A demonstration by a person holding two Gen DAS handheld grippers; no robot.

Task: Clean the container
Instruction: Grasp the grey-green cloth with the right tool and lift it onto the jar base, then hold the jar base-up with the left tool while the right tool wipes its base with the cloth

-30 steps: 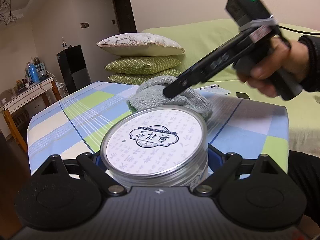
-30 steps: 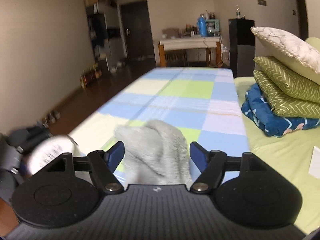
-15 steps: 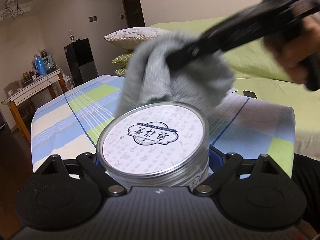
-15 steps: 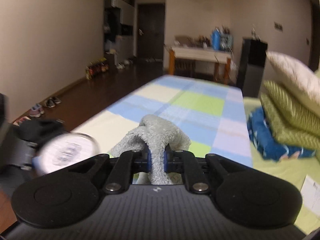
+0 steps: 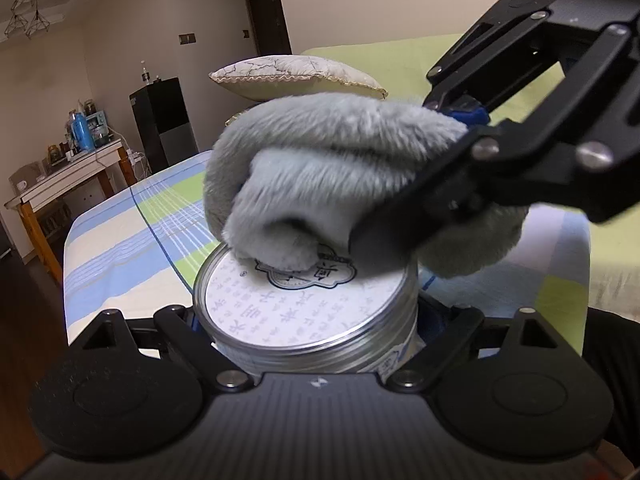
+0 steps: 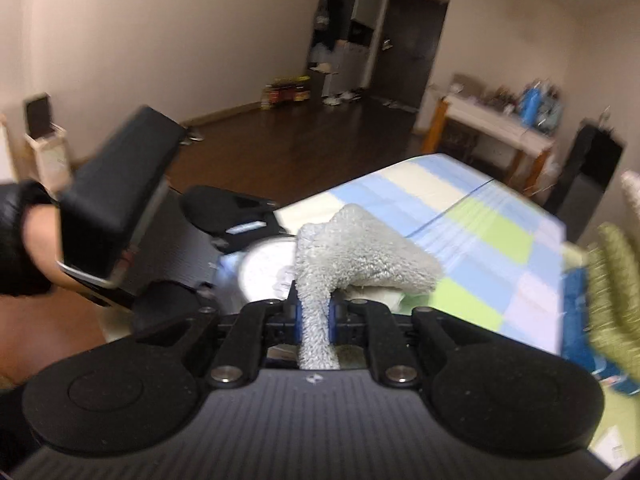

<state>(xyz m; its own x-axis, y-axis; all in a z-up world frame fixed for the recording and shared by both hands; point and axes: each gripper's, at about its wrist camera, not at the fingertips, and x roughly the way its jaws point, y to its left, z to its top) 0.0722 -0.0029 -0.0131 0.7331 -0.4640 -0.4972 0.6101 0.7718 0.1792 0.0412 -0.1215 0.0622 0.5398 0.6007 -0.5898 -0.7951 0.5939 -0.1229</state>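
1. My left hand-held gripper (image 5: 308,320) clamps the round container (image 5: 304,308) by its sides above the table's (image 5: 120,248) near edge; hard rubbing could twist it loose.
2. My right hand-held gripper (image 6: 316,316), pinched tight on the grey cloth (image 5: 320,176), could scrape the lid.

Cream walls (image 6: 160,40) enclose a dark wooden floor (image 6: 300,140). A white side table (image 5: 68,176) with orange legs stands by a black cabinet (image 5: 164,120). Pillows (image 5: 296,76) lie stacked on a green sofa (image 5: 440,52).
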